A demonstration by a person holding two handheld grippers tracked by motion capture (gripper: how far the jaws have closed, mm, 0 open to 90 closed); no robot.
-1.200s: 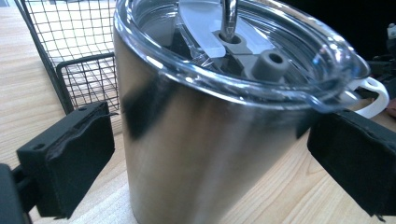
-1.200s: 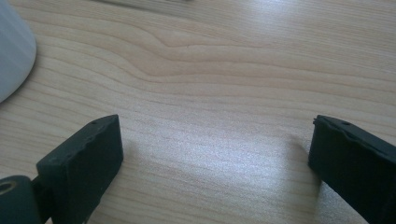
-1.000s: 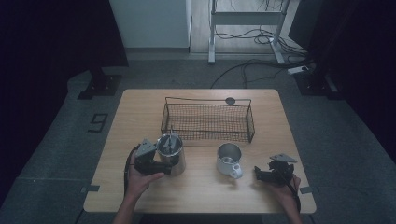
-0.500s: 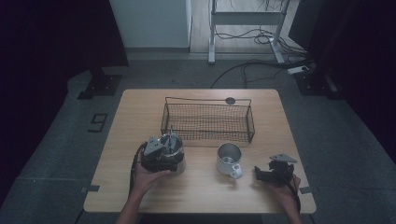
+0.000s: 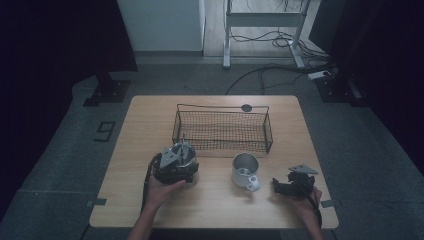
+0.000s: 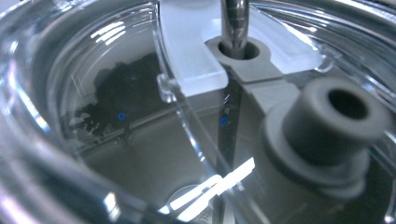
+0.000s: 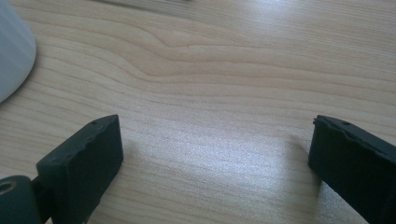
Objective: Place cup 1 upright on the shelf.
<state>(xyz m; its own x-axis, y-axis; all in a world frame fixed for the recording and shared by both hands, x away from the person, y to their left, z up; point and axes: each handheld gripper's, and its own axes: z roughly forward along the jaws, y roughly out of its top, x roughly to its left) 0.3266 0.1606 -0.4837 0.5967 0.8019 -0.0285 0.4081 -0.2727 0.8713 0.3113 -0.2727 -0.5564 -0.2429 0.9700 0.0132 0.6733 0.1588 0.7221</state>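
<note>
The left hand-held gripper [image 5: 176, 167] has just been closing around the upright clear jar [image 5: 184, 156]; the right hand-held gripper [image 5: 290, 186] is resting wide at the mug's [image 5: 245, 170] four o'clock.

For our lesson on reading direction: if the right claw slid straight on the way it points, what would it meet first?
Probably the metal mug: the open right claw points left across the bare table toward it, though depth is unclear.

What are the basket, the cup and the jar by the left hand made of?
Basket: dark wire mesh, probably coated metal. Cup: shiny silvery metal, likely steel, with a white handle. Jar: see-through with bright glints, so clear plastic or glass, around a metal rod.
</note>
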